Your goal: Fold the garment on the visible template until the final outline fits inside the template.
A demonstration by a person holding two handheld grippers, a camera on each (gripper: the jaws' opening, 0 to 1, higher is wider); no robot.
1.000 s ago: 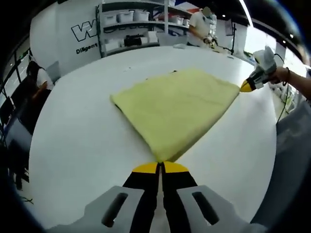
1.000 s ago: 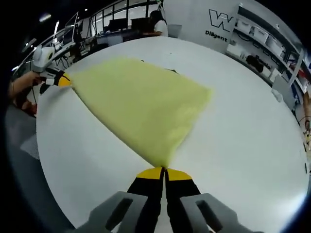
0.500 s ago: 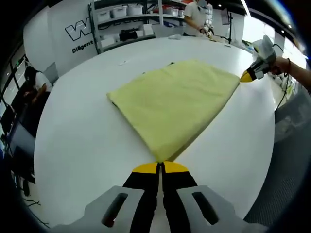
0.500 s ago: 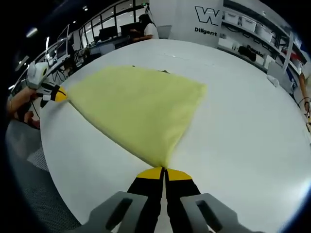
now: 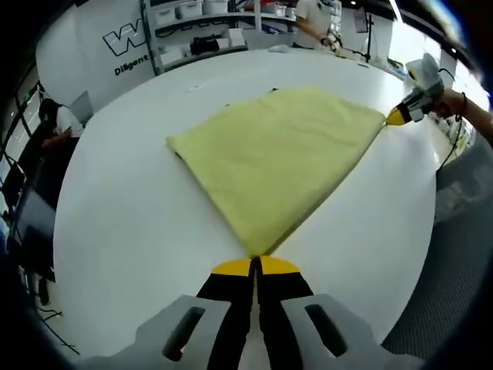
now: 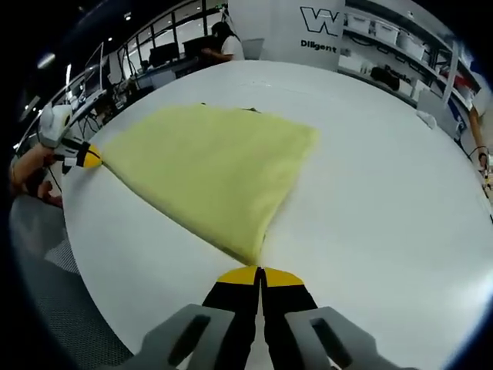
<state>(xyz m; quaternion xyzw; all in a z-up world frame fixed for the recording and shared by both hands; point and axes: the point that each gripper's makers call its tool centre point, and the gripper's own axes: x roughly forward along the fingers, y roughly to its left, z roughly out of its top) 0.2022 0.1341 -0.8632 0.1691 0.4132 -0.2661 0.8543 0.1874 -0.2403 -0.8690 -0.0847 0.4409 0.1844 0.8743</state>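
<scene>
**Clearance around the garment**

Bench (image 5: 131, 223) is bare white on every side of the yellow garment (image 5: 277, 158), so approach is open all round. Left tool (image 5: 255, 266) and right tool (image 6: 259, 274) sit at two corners. Shelving (image 5: 200, 38) and seated people stand well apart, past the bench edge.

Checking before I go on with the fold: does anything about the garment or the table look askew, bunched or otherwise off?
Nothing stands out. The yellow garment lies flat on the white table, with no bunching. The left gripper and right gripper are each shut on a corner. A little dark edge peeks out at the far side.
</scene>
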